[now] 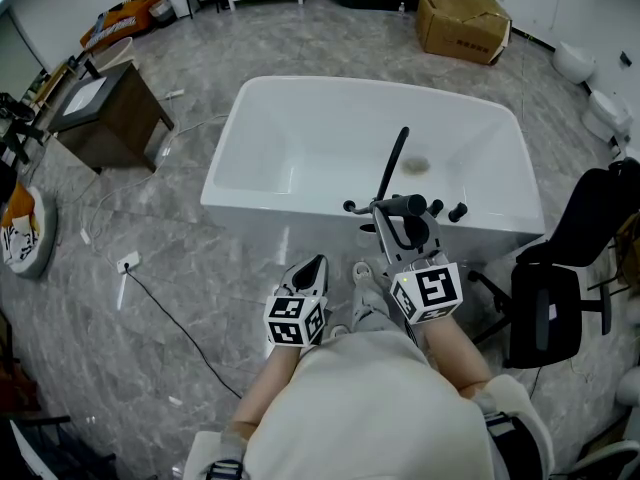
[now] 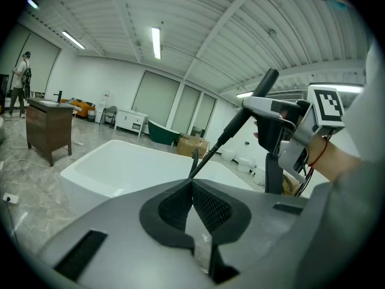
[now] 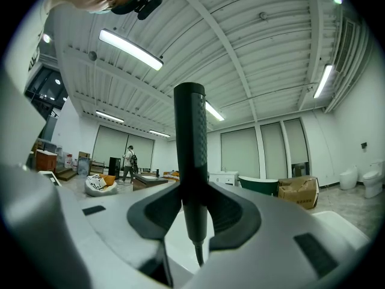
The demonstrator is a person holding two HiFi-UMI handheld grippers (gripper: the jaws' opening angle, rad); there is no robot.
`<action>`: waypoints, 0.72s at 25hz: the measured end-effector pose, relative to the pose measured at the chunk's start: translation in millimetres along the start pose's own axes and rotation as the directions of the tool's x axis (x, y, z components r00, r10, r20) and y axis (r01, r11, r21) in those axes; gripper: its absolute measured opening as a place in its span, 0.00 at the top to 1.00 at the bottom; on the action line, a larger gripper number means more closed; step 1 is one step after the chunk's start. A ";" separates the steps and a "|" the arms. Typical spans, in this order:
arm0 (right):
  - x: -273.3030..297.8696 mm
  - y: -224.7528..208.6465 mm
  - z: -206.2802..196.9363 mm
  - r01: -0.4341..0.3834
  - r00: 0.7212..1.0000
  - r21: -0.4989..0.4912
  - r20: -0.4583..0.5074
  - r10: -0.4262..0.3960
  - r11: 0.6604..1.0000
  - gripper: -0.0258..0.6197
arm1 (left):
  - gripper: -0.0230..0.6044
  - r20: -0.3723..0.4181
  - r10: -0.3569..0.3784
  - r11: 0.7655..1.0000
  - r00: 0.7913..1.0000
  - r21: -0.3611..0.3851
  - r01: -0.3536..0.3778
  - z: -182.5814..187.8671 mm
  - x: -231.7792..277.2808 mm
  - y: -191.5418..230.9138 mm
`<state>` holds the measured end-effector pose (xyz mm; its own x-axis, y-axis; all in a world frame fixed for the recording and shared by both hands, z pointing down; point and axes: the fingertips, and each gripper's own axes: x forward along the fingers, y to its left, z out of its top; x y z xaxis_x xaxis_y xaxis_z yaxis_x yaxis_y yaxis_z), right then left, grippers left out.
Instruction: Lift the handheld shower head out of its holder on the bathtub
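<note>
Items, counted:
- One shower head [image 3: 190, 149], black. It stands upright between my right jaws [image 3: 191, 188], which are closed on its handle. It is raised over the near rim of the bathtub [image 1: 290, 138], its wand slanting out above the basin.
- One left gripper [image 2: 192, 185], held low beside the right one. My jaws there are pressed together with nothing between them.
- One bathtub, white and freestanding.
- Three black knobs [image 1: 457, 211] on its near rim.
- One black office chair [image 1: 545, 298], just right of the tub.
- One dark wooden cabinet [image 1: 105, 113], well to the left.
- One cardboard box [image 1: 462, 23], beyond the tub.

Room: grey marbled floor [image 1: 200, 298] with a thin cable [image 1: 170, 318] trailing across it; ribbed white ceiling with strip lights.

Containers: the bathtub holds only a round drain [image 1: 415, 165] on its bottom.
</note>
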<state>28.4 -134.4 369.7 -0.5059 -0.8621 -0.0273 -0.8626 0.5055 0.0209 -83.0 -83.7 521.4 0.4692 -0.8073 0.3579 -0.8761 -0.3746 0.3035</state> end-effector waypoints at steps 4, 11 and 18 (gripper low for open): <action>-0.8 -4.7 -1.4 0.007 1.000 -0.002 0.001 -0.007 1.000 0.74 | 0.93 -0.002 0.001 1.000 1.000 -0.003 -0.001 -2.0 2.5 -1.5; 1.3 -4.2 -2.4 0.008 1.000 -0.003 0.000 -0.008 1.000 0.74 | 0.93 -0.003 -0.001 1.000 1.000 -0.005 0.001 -3.1 3.5 0.5; 1.1 -6.2 -2.3 0.008 1.000 -0.002 0.000 -0.008 1.000 0.74 | 0.93 -0.003 -0.002 1.000 1.000 -0.006 0.002 -2.5 5.3 -0.8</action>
<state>33.2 -138.6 371.8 -0.4992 -0.8661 -0.0278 -0.8665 0.4987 0.0229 -79.6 -86.6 525.3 0.4711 -0.8051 0.3603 -0.8746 -0.3733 0.3094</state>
